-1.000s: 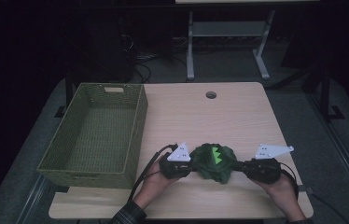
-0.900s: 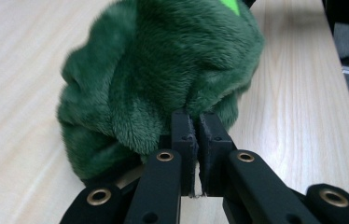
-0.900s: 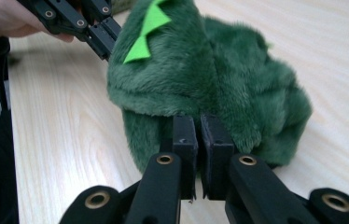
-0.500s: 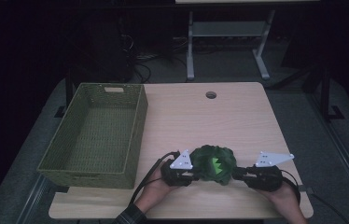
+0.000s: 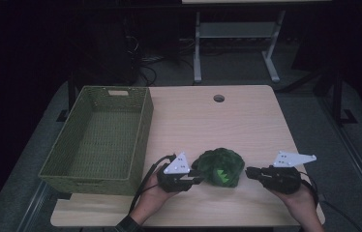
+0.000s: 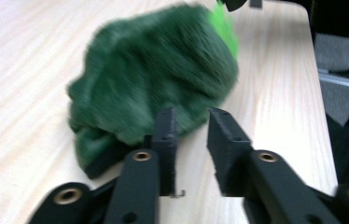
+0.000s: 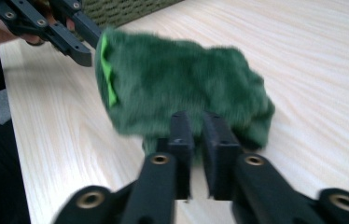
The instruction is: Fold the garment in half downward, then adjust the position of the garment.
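Note:
A dark green plush toy (image 5: 219,166) with a bright green patch lies on the wooden table (image 5: 203,121) near its front edge, between my two grippers. My left gripper (image 5: 197,178) (image 6: 192,125) is at its left side. Its jaws have just been closing and still stand a little apart, with bare table showing between them and the tips against the plush (image 6: 154,74). My right gripper (image 5: 248,171) (image 7: 198,126) is at the toy's right side. Its jaws have just been closing and are almost together, pinching the plush's (image 7: 182,74) near edge.
An olive woven basket (image 5: 143,125) stands open on the table's left half, close to my left hand. A round cable hole (image 5: 218,98) sits near the far edge. Beyond the table stands a metal frame (image 5: 232,43) on a dark floor.
Both grippers have shifted slightly outward from the plush, the left to the left and the right to the right. The toy looks a little wider and stays in place.

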The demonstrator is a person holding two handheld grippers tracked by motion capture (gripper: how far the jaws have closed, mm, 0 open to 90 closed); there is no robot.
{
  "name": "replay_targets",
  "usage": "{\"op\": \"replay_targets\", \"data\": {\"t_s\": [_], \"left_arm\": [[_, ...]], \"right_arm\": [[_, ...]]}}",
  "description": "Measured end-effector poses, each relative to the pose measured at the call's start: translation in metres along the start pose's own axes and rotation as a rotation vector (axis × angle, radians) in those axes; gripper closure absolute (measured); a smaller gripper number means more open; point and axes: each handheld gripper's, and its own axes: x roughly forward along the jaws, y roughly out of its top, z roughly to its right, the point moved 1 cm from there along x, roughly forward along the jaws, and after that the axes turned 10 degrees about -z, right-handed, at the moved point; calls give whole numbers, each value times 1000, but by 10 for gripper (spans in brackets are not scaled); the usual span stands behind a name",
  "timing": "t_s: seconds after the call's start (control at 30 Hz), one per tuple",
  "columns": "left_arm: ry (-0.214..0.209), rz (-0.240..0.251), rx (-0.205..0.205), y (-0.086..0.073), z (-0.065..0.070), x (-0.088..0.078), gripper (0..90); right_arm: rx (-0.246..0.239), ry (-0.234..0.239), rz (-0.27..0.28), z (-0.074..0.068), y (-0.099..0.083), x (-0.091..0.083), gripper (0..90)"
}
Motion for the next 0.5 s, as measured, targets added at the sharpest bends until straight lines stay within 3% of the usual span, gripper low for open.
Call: {"op": "replay_targets", "data": {"t_s": [0.13, 0.27, 0.5], "left_arm": [[18, -7, -4, 11, -8, 5, 837], [22, -26, -23, 15, -16, 15, 888], [-16, -90, -35, 9, -16, 34, 897]], "right_arm": [[-3, -12, -8, 2, 21, 9, 897], [7, -21, -38, 7, 30, 23, 899], [20, -32, -138, 9, 24, 40, 900]]}}
